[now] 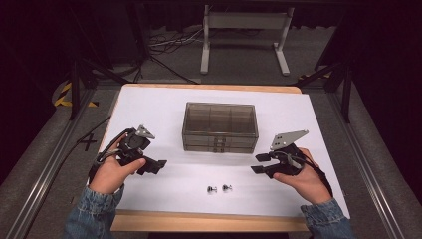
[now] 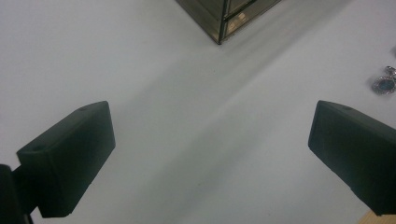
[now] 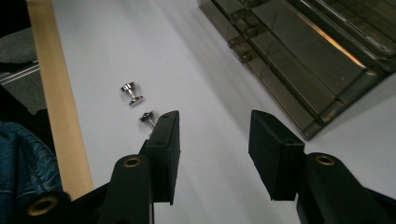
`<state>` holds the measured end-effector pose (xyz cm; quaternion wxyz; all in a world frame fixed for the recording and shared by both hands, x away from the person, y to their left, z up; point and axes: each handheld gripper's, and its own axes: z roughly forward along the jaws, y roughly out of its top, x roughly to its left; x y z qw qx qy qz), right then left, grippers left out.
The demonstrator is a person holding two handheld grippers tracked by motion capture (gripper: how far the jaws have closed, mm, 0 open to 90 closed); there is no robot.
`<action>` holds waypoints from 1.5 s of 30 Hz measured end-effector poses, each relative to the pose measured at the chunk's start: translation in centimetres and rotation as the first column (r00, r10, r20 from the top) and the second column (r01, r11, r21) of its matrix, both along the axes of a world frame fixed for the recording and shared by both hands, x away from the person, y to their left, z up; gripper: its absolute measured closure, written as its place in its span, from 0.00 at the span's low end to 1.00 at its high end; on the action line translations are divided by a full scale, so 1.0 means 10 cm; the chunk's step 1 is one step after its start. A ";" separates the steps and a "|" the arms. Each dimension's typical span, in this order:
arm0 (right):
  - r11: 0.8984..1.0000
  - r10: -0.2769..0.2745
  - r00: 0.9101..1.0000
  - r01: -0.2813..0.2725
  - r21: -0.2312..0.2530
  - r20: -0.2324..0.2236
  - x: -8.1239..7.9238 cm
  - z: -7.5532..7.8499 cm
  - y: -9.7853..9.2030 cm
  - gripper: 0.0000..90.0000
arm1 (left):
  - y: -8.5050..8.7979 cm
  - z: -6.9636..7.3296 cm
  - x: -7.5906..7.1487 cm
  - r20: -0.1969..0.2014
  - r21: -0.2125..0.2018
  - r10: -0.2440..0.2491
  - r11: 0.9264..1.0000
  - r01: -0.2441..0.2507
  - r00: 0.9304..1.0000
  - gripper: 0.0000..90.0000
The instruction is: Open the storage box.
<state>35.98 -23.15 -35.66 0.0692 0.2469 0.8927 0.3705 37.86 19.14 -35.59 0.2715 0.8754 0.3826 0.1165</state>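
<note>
Right hand-held gripper point(image 3: 212, 140) hovering half-open, empty, two metal studs point(image 1: 219, 188) lying at its 8 o'clock; left hand-held gripper point(image 2: 210, 144) gaping wide, empty, over tabletop point(image 1: 159, 104).

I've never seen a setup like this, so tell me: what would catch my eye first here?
Probably the smoky clear drawer box in the middle of the white table. Next, the left hand-held gripper and the right hand-held gripper, one at each side nearer the person, both with jaws open and empty. Between them, near the front edge, lie two small shiny studs.
</note>
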 end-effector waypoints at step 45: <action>0.973 0.225 0.872 -0.180 -0.142 0.434 -0.24 -0.26 0.41 0.75 | 0.01 -0.02 0.01 -0.013 -0.014 -0.014 1.000 0.014 1.000 0.02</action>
